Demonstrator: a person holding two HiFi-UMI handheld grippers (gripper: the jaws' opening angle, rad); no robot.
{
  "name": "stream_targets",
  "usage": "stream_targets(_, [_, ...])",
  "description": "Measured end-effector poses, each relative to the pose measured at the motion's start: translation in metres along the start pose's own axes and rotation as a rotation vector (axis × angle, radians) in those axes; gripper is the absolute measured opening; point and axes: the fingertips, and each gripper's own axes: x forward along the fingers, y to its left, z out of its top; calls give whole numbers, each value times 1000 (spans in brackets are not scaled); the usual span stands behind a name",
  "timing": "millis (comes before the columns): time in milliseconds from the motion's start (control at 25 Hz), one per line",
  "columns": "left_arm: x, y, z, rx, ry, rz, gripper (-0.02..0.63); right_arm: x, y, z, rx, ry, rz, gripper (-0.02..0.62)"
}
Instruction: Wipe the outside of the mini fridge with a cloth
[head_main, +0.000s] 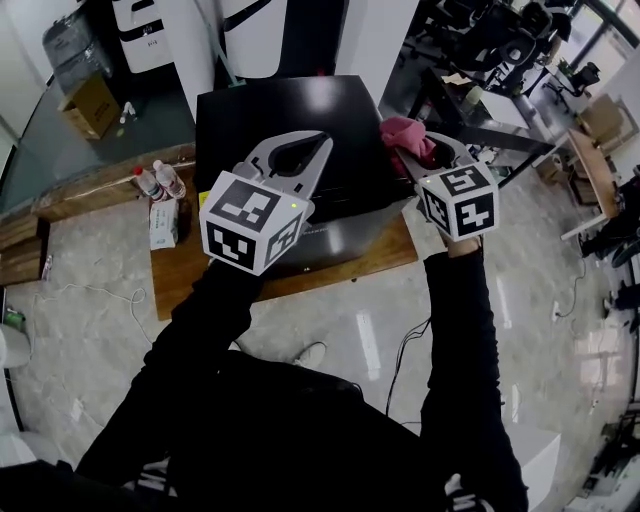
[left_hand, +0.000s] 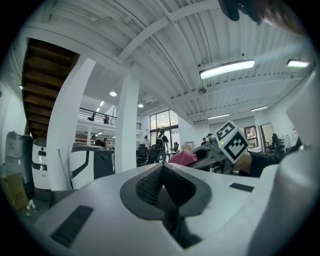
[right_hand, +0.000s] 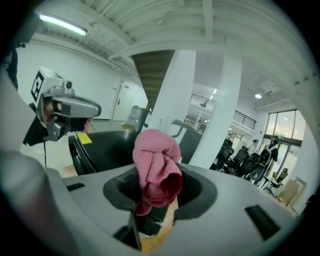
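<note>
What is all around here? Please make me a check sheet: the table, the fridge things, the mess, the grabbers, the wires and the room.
Surface: wooden stand under the fridge.
Job's things: black mini fridge; pink cloth, bunched up.
Clutter: two bottles and a small box beside the fridge.
Grippers: left gripper shut, empty; right gripper shut on the pink cloth.
Cables: white cable and dark cable on the floor.
Surroundings: shiny floor, office chairs, cardboard box.
</note>
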Motion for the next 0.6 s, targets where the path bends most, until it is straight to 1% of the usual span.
stream_targets(80, [-19, 22, 8, 12, -25, 15, 6, -3, 22, 33, 11, -80, 8, 158])
stream_targets(200, [-49, 54, 20, 33, -57, 42, 6, -7, 59, 79, 16, -173, 16, 160])
stream_targets(360, [-87, 93, 27, 43, -76, 48, 6, -7, 108, 133, 33, -286, -3, 163])
stream_targets(440, [-112, 126, 23, 42, -76, 45, 6, 7, 141, 163, 60, -336, -4, 163])
stream_targets(600, [-161, 198, 16, 36, -82, 50, 6, 40, 210, 216, 158, -430, 32, 161])
